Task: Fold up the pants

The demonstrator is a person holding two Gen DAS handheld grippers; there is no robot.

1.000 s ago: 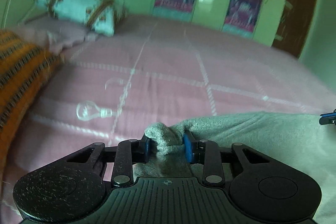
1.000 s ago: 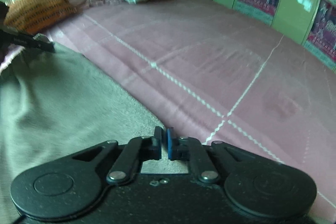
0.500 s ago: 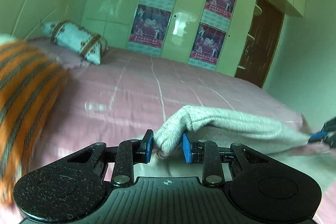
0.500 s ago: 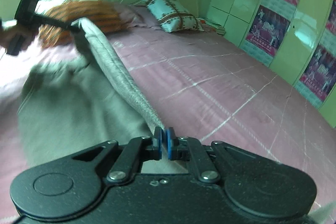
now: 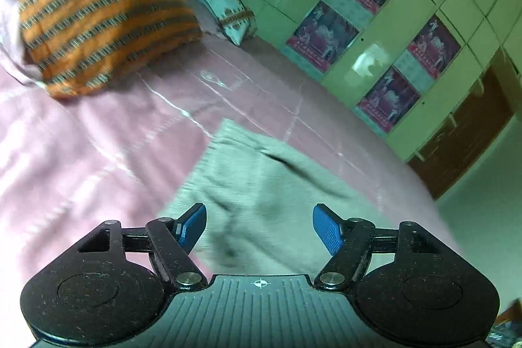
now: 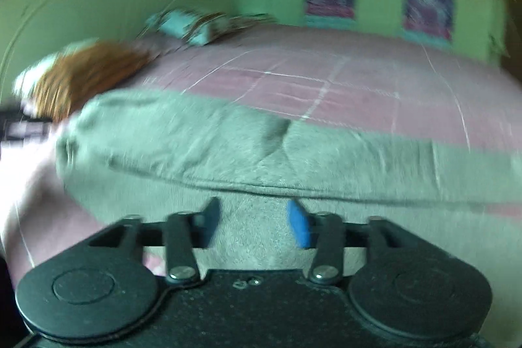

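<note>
The grey pants (image 5: pixel 261 185) lie folded over on the pink bedspread (image 5: pixel 81 152). In the left wrist view my left gripper (image 5: pixel 259 227) hovers just above the near end of the cloth, its jaws opening, blue pads apart with nothing pinched between them. In the right wrist view the pants (image 6: pixel 261 145) stretch across the frame with a folded edge running left to right. My right gripper (image 6: pixel 256 224) is over the cloth in front of that edge, jaws opening, and its pads do not press the fabric.
An orange striped pillow (image 5: pixel 104 22) and a white patterned pillow (image 5: pixel 222 5) lie at the head of the bed. Green wardrobe doors with posters (image 5: pixel 375 54) stand behind it. A brown door (image 5: pixel 463 132) is at the right.
Both grippers carried the grey cloth across the bed, laid it down folded, and let go. Each went from shut on the fabric to jaws apart. Both wrists rolled.
</note>
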